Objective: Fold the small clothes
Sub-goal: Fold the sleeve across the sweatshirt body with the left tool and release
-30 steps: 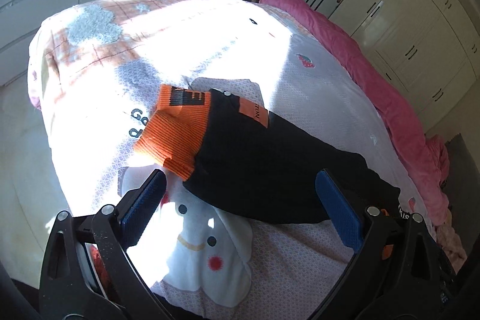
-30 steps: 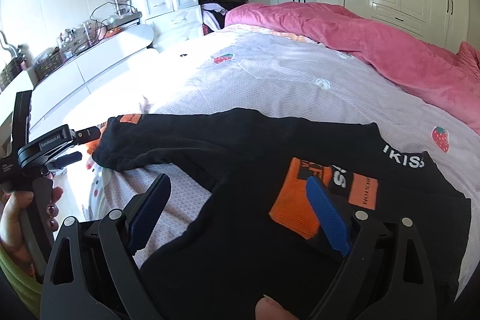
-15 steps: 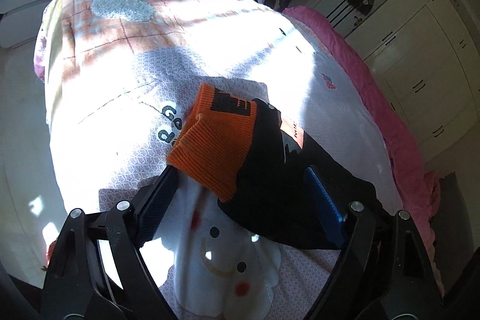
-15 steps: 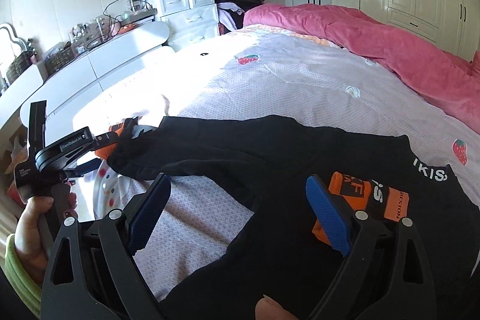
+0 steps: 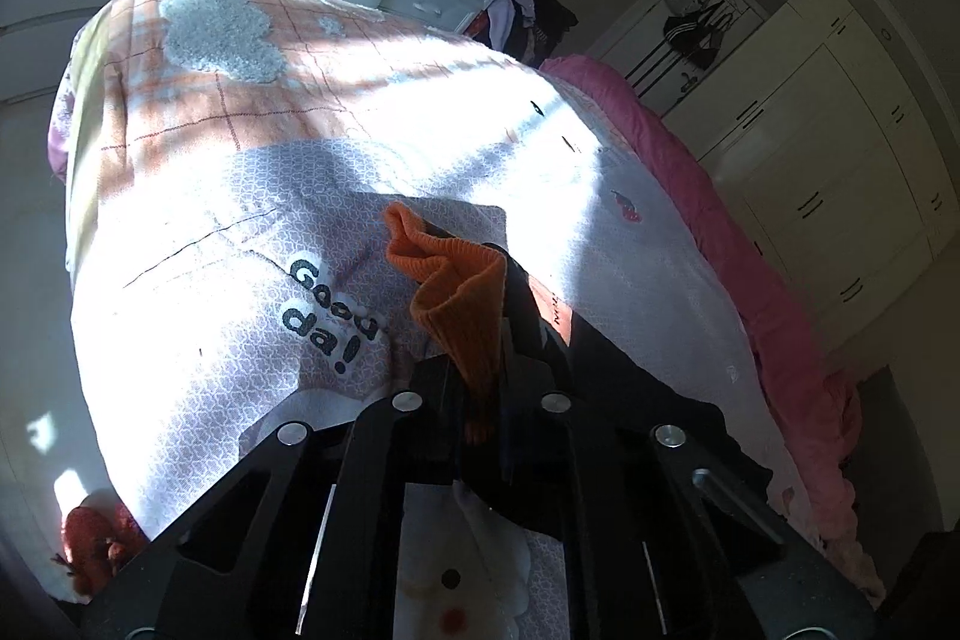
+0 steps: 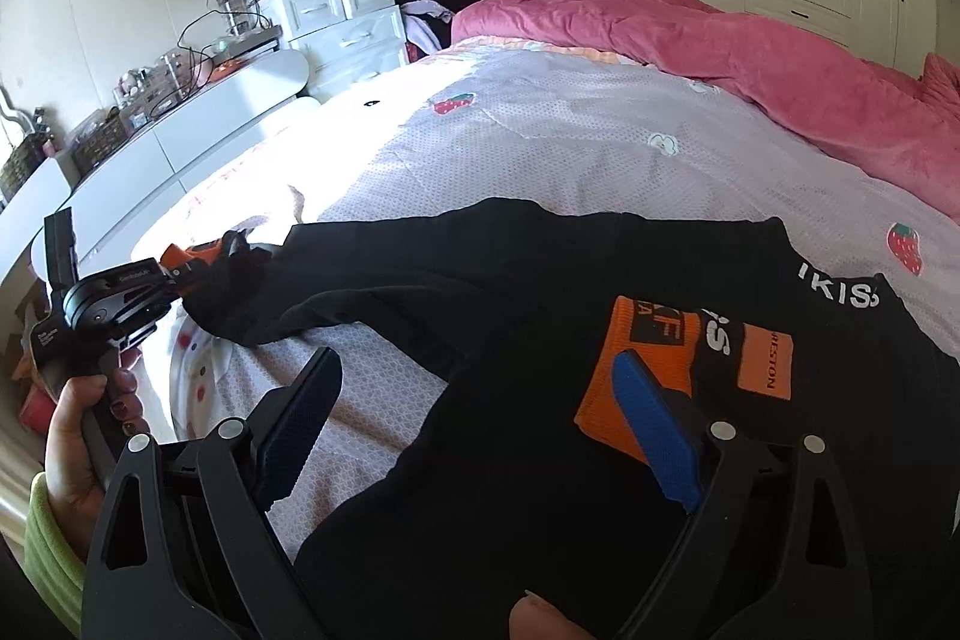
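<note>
- The black sweatshirt [image 6: 540,316] lies spread on the bed [image 6: 540,136], with white letters "IKIS" readable near its far edge and an orange patch reading "RESTON".
- One orange ribbed cuff [image 6: 645,370], printed with black block letters, lies folded onto the black body.
- The other orange cuff [image 5: 462,304] sits at the end of a sleeve stretched out to the left.
- The left hand-held gripper [image 5: 480,400] is clamped tight on that orange cuff, jaws closed over the knit.
- The right hand-held gripper [image 6: 480,430] hangs wide open over the garment, gripping nothing; its blue pad [image 6: 657,430] is over the folded cuff.
- The bedspread shows "Good da!" [image 5: 327,316] in dark letters and strawberry prints [image 6: 903,244].
- A pink duvet [image 6: 750,58] is bunched along the far side.
</note>
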Demonstrator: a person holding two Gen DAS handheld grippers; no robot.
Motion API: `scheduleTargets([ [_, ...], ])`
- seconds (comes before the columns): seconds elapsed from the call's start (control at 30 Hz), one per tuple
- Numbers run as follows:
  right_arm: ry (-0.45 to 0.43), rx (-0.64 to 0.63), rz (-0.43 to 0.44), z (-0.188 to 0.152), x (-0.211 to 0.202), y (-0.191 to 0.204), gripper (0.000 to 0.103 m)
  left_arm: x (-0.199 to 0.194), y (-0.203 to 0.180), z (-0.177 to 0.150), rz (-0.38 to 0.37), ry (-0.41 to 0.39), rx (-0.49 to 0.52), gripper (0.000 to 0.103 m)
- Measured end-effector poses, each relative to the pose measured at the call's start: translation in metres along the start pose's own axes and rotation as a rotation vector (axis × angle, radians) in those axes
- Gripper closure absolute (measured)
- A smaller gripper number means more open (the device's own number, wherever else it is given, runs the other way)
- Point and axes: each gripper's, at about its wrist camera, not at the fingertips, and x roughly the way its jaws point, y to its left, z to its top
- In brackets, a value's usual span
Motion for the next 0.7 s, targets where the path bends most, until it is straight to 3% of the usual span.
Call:
scheduleTargets([
  [0.43, -0.007, 0.124, -0.047, -0.027, -0.036, -0.061, 0.012, -0.051, -0.119, -0.026, -0.201, -0.033, 0.233, 0.101],
  [0.7, -0.020, 0.226, -0.110, -0.049, -0.064, -0.116, 0.012, -0.059, -0.194, -0.078, -0.297, 0.038, 0.391, 0.101],
])
